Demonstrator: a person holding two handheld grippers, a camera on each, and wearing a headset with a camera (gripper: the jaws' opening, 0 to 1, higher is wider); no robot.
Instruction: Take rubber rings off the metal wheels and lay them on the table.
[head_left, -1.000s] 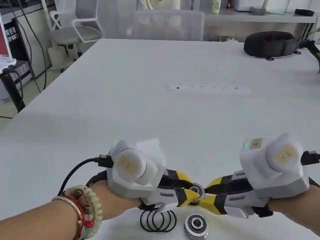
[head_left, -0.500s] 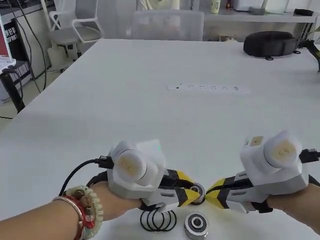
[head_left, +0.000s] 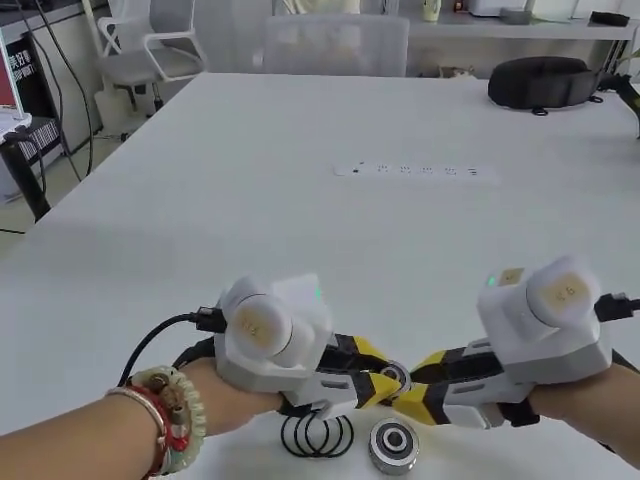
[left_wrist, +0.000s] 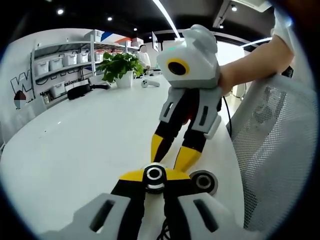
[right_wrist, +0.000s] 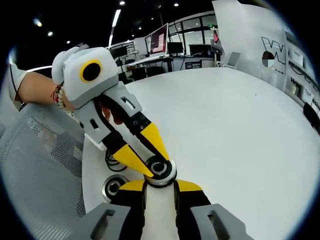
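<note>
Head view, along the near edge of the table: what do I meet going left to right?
beaded bracelet → left hand → rubber rings → loose metal wheel → right hand

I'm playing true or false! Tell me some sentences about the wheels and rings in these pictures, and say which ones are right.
1. The left gripper holds a metal wheel in its jaws. True.
2. Loose rubber rings lie on the table. True.
3. The second wheel sits on top of the rings. False: it lies on the table beside them, not touching them.
4. The rings are red. False: they are black.
</note>
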